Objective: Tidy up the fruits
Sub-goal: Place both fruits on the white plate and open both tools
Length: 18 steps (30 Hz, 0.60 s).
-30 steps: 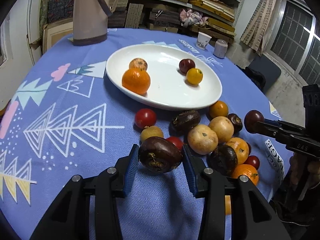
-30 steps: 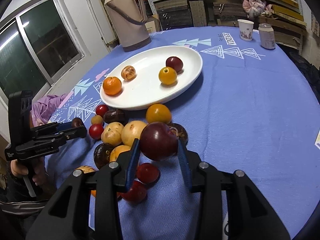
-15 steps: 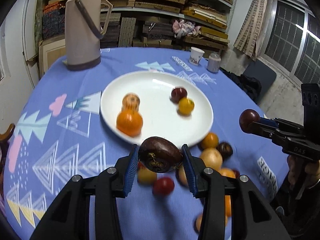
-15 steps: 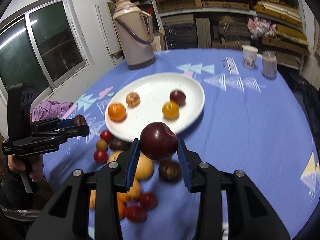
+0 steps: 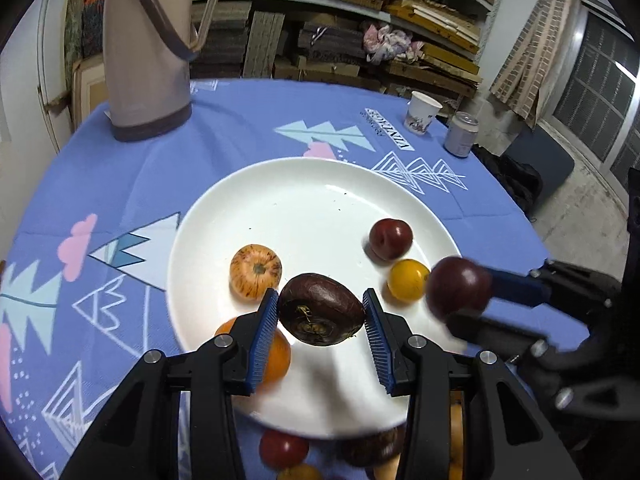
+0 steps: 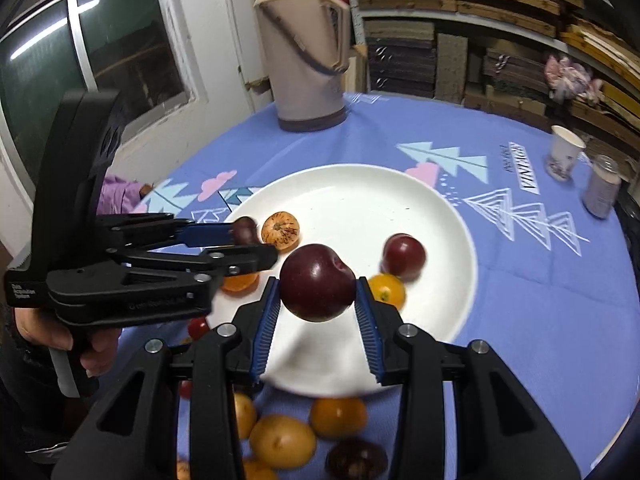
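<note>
While both pairs of tongs hang above the white plate, the sorting stands partly done. Four fruits already lie on the plate: a speckled apple and an orange toward its left edge, a red plum and a yellow fruit toward its right edge.

The left tongs pinch a dark brown fruit between their blue pads, holding it above the near half of the plate, clear of the surface as far as can be judged. The right tongs pinch a dark red plum in the same way, above the near right part of the plate, just beside the two fruits already lying there.

Neither carried fruit has been set down yet. A pile of loose fruit lies on the blue cloth of the bench along the plate's near edge: several yellow and orange pieces, at least two small red ones and at least one dark one. The exact count cannot be told, since the tongs hide part of the pile.

Judged from this, roughly a third of the work is complete. What is left is releasing the two held fruits, probably each beside its like, and fetching the pile.

A thermos, a paper cup and a can stand near the bench's far edge.
</note>
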Available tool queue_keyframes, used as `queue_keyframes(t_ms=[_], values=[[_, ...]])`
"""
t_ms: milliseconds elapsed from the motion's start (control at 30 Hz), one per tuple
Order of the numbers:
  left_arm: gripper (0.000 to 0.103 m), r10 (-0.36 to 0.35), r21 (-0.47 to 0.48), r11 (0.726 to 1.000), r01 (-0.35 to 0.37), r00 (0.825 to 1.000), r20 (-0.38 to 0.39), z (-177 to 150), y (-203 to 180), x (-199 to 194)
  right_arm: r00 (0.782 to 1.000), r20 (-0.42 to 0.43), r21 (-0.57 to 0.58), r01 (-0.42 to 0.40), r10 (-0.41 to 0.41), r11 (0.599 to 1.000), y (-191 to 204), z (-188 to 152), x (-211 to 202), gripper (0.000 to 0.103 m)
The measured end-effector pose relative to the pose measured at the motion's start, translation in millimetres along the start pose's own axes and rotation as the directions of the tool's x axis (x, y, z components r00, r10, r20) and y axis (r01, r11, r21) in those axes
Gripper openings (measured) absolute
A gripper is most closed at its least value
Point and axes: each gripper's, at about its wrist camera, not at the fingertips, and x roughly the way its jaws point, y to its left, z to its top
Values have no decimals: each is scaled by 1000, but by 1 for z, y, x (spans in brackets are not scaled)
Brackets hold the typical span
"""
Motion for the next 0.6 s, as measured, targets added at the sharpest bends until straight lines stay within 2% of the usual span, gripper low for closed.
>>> queue_keyframes(t_ms=[267,300,333,400,600], values=[[44,-4,-40,999,2,998,-56,15,12,33,997,-73,4,0,0,1000,-11,6,48,38],[49,-21,-48,999,19,999,-48,17,13,32,997,-73,6,1,-1,1000,-13,5,49,39],[62,-28,-53,998,25,999,-42,17,13,31,998,-65,11,3,-2,1000,-14,5,48,39],[71,-22,-62,998,21,1000,-13,18,14,25,999,-53,17,-4,5,1000,-16,5,45,39],[72,-28,-70,997,28,1000,5,13,14,8,1000,-17,36,-2,2,999,-20,-3,22,40]])
